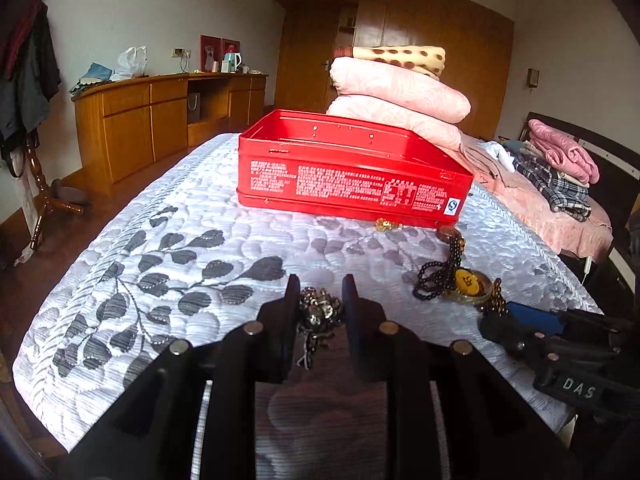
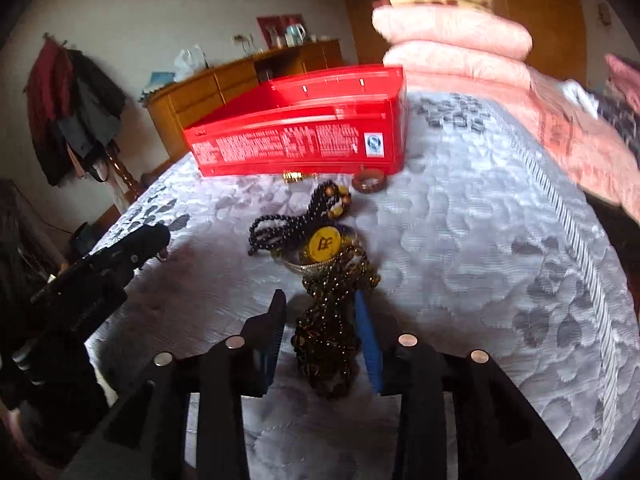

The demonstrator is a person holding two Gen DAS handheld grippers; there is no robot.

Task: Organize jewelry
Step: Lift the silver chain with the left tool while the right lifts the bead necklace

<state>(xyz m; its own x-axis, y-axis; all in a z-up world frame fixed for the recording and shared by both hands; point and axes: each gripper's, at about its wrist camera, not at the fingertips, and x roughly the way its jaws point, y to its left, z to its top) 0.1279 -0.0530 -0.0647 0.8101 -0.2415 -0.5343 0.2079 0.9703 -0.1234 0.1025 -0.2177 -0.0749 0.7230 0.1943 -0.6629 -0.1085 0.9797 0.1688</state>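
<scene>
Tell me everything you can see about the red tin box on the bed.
The red tin box is a shallow, glossy metal rectangle, open-topped with no lid in view, its inside seemingly empty. White print and a small blue-and-white logo cover its near side. It sits flat on the quilted bedspread, before the folded pink bedding. A gold trinket lies at its base; neither gripper touches it.

One red tin box [image 1: 352, 168] stands open on one quilted bed [image 1: 180, 248]. Beside it lie one gold trinket [image 2: 294, 177], one brown ring [image 2: 370, 184], one black bead strand [image 2: 280, 228], one yellow pendant [image 2: 324, 244] and one brown bead strand [image 2: 328, 332]; a further beaded piece [image 1: 318, 312] makes six items of jewelry. Two grippers [image 1: 320, 300] [image 2: 320, 320] share the scene. Behind, two folded pink quilts [image 1: 400, 92] carry one spotted blanket [image 1: 400, 58].
</scene>
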